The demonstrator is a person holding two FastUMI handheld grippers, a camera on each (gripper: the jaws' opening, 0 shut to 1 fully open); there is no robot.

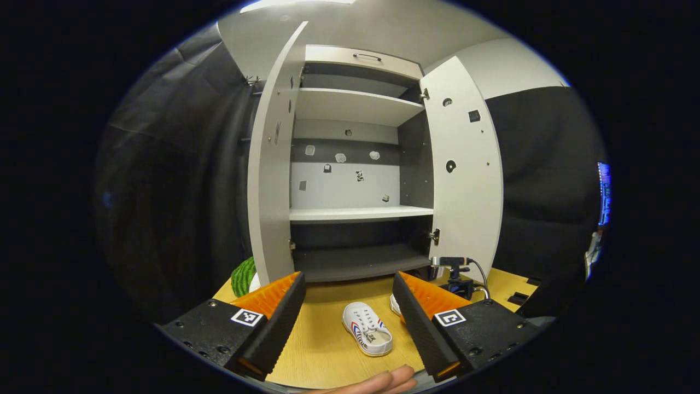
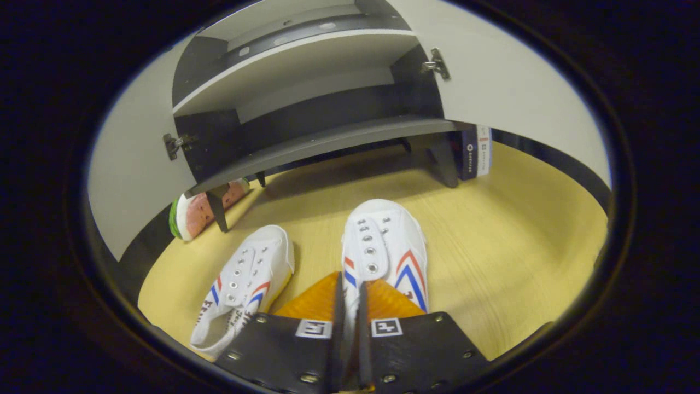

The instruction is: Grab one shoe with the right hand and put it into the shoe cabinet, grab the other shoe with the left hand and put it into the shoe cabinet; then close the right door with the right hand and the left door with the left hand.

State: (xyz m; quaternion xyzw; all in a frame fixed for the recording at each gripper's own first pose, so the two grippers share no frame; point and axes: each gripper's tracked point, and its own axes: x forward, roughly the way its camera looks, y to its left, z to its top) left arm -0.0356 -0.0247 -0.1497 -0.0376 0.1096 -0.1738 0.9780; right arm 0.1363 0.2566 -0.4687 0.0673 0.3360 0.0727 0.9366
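Note:
Two white canvas shoes with red and blue stripes lie on the wooden floor before the open shoe cabinet (image 1: 355, 213). In the right gripper view my right gripper (image 2: 350, 298) is shut on the inner side wall of the right-hand shoe (image 2: 385, 246), whose toe points at the cabinet's bottom shelf (image 2: 328, 143). The other shoe (image 2: 246, 279) lies just to its left, untouched. My left gripper (image 1: 348, 282) hangs open above the floor, with that free shoe (image 1: 367, 328) below and between its fingers. The held shoe's toe (image 1: 394, 305) peeks out beside the right finger.
Both cabinet doors stand wide open, the left door (image 1: 270, 180) and the right door (image 1: 465, 169). A watermelon toy (image 2: 199, 212) lies by the cabinet's left foot. A small camera on a stand (image 1: 455, 273) sits under the right door. A person's fingers (image 1: 383, 382) show at the bottom edge.

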